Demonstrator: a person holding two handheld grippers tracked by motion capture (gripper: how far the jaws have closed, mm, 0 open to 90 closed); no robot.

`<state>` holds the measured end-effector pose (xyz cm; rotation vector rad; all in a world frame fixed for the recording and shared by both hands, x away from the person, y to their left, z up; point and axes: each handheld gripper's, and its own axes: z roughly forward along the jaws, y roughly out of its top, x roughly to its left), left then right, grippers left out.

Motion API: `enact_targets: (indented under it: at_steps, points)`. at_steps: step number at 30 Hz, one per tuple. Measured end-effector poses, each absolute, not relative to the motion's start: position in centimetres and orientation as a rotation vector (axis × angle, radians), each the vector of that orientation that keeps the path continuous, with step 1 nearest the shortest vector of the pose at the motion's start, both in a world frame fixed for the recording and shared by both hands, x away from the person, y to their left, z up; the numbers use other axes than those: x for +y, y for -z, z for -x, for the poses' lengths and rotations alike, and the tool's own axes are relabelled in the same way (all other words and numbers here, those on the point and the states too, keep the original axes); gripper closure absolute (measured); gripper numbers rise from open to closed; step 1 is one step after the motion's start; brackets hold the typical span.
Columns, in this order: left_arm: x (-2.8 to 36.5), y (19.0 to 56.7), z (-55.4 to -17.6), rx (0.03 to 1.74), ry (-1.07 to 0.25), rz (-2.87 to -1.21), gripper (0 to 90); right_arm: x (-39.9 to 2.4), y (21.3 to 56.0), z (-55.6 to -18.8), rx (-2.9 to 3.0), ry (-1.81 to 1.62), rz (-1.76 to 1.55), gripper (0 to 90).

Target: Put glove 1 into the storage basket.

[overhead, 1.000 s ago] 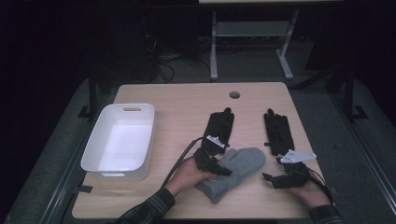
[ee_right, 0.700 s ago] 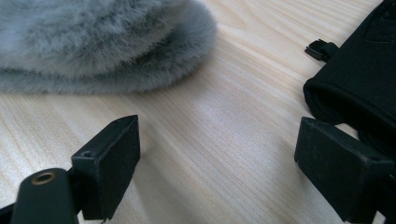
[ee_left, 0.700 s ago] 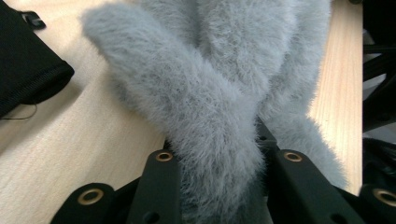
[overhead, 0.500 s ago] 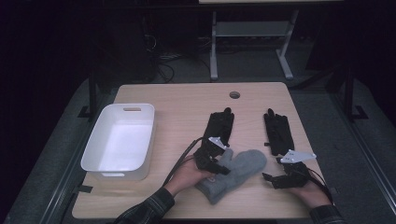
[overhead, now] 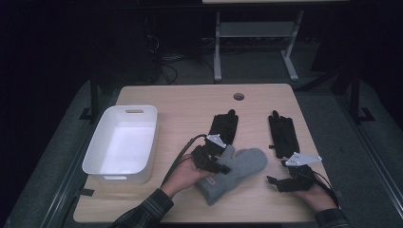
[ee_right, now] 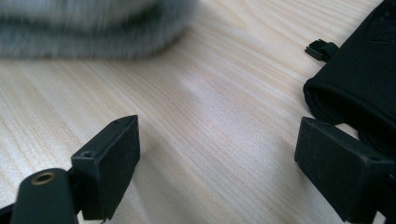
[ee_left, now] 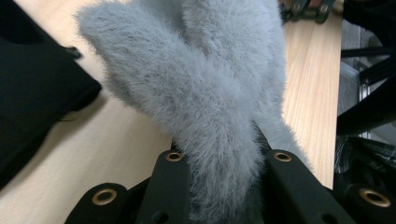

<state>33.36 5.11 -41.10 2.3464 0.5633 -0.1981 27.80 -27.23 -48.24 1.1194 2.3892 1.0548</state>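
Left tool (overhead: 209,159) has just closed, pinching the grey mitten (overhead: 237,171) near the counter's (overhead: 190,102) near edge; right tool (overhead: 285,180) rests wide open, empty, near a black glove (overhead: 283,134).

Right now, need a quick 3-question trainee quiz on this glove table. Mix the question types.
1. True or false: the left tongs are clamped on the grey mitten.
2. Multiple choice: what lies inside the white bin?
A) a black glove
B) the grey mitten
C) nothing visible
3. Short answer: how many black gloves lie flat on the table, and are the right tongs gripping either one?

Key:
1. True; the fuzzy fabric is pinched between the jaws, which have just been closing.
2. C
3. Two, one black glove by the mitten and another further right; no, the right tongs stand open over bare wood.
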Motion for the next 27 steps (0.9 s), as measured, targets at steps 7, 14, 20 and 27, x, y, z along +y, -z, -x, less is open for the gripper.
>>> enact_targets:
  at_steps: [7,14,20,27]
  points:
    - [7.0,38.8,-33.7,0.589,0.126,-2.323,77.4,-27.2,48.2,-27.8,2.389,-1.054,-1.119,13.8]
    - [9.0,36.2,-34.1,0.631,0.063,-2.287,77.4,-27.2,48.2,-27.8,2.389,-1.055,-1.119,13.8]
    - [11.0,34.5,-34.6,0.665,0.021,-2.267,77.4,-27.3,48.2,-27.8,2.389,-1.053,-1.117,13.6]
    - [13.4,33.0,-35.1,0.705,-0.028,-2.250,77.3,-27.2,48.2,-27.8,2.388,-1.054,-1.120,13.5]
